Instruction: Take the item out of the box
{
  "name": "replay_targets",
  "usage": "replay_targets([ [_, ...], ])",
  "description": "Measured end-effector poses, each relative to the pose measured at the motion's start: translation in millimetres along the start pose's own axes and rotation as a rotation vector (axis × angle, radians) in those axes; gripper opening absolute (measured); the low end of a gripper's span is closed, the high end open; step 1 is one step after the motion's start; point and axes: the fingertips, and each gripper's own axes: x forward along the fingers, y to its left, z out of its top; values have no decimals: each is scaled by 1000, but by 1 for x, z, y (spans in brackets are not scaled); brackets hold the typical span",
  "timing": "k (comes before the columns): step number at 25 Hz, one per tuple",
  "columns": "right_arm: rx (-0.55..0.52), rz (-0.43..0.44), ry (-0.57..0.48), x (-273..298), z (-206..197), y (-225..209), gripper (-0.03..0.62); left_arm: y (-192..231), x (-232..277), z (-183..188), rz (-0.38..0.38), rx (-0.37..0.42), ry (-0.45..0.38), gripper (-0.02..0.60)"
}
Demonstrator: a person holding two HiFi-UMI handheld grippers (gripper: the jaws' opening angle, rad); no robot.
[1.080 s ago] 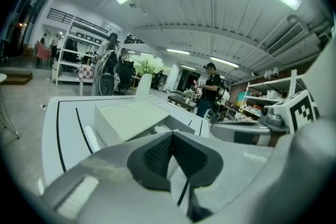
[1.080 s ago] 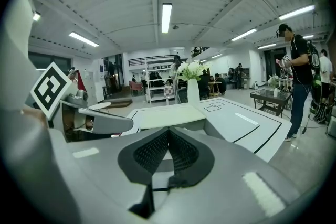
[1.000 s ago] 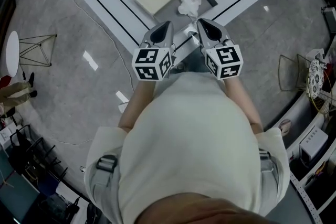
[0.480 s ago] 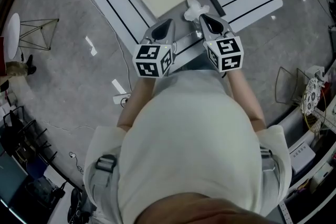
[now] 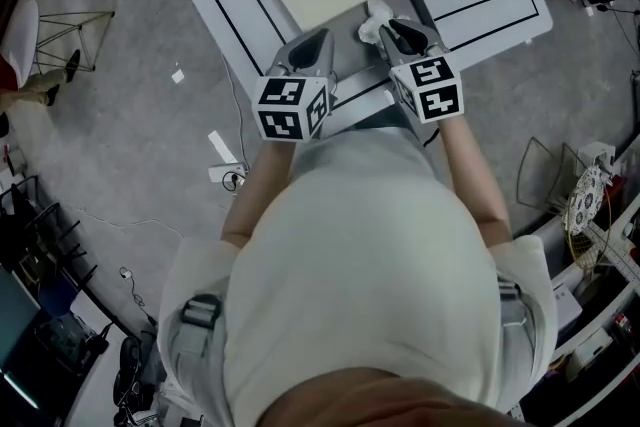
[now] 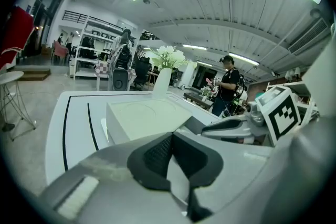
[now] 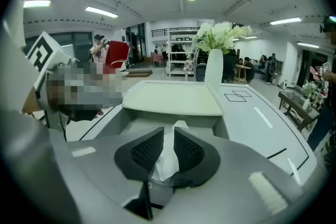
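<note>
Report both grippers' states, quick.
Left gripper: closed, empty.
Right gripper: open, jaws have just been opening; white paper sits between them.

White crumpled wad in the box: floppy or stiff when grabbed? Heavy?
Likely floppy: the wad is creased like thin paper or film, so it should crush when squeezed. Probably very light; it may unfold rather than lift as one lump. The right gripper has just been opening its jaws, with the wad between them, not pinched.

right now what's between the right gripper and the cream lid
Crumpled white paper, in the right gripper view: it sits between the right gripper's jaws, which have just been opening, short of the cream lid.
</note>
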Motion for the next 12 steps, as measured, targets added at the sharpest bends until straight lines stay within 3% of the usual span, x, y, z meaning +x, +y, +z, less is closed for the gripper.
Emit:
replay_targets([
  [6,-78,86,136,19,-11,9,121,8,2,3,23,-14,-8,0],
  [12,-158,124,264,29,-26,12,123,15,0,3,53,-27,-16,0],
])
